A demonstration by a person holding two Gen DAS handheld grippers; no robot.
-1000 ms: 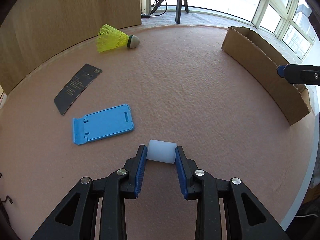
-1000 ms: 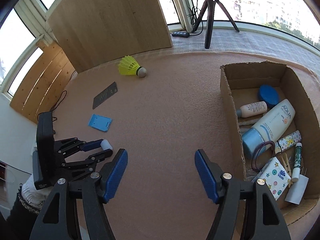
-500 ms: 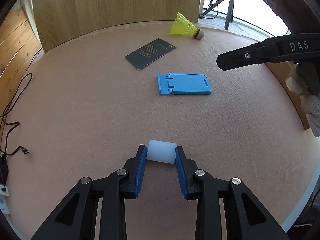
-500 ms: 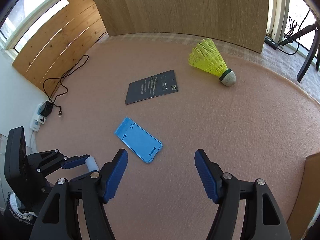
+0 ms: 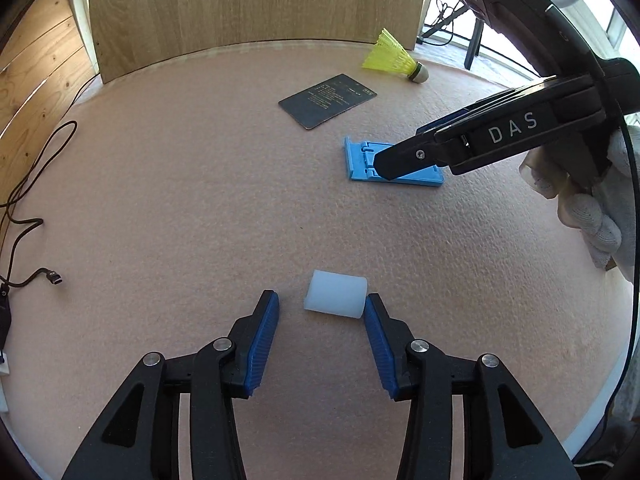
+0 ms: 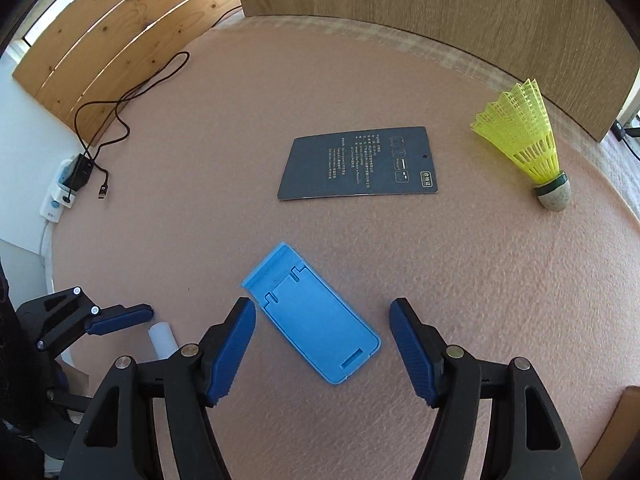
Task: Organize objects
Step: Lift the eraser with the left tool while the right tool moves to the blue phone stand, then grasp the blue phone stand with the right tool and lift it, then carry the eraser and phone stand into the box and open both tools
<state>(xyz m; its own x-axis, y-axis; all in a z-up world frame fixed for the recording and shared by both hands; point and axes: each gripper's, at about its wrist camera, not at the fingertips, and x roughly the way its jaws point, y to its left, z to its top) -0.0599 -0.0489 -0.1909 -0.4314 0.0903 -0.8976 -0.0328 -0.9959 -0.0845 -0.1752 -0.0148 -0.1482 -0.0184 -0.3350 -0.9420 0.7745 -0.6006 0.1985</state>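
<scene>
A white cylinder (image 5: 336,294) lies on the pink mat (image 5: 200,200) between the jaws of my left gripper (image 5: 321,304). Those jaws are opening: the left pad stands clear of the cylinder and the right pad is at its end. In the right wrist view the same cylinder (image 6: 163,340) shows beside the left gripper's blue finger (image 6: 120,318). My right gripper (image 6: 323,308) is open and hangs over a flat blue phone stand (image 6: 316,316), which lies between its fingers without being touched. A dark card (image 6: 360,164) and a yellow shuttlecock (image 6: 528,144) lie farther back.
A wooden board (image 5: 256,0) stands along the mat's far edge. A black cable (image 5: 24,200) and a white power strip (image 6: 60,188) lie off the left side. A cardboard corner (image 6: 628,432) shows at the lower right. A gloved hand (image 5: 580,208) holds the right gripper.
The left jaws have spread off the white cylinder, which now rests on the mat. The right gripper has swung left and come down over the blue stand.
</scene>
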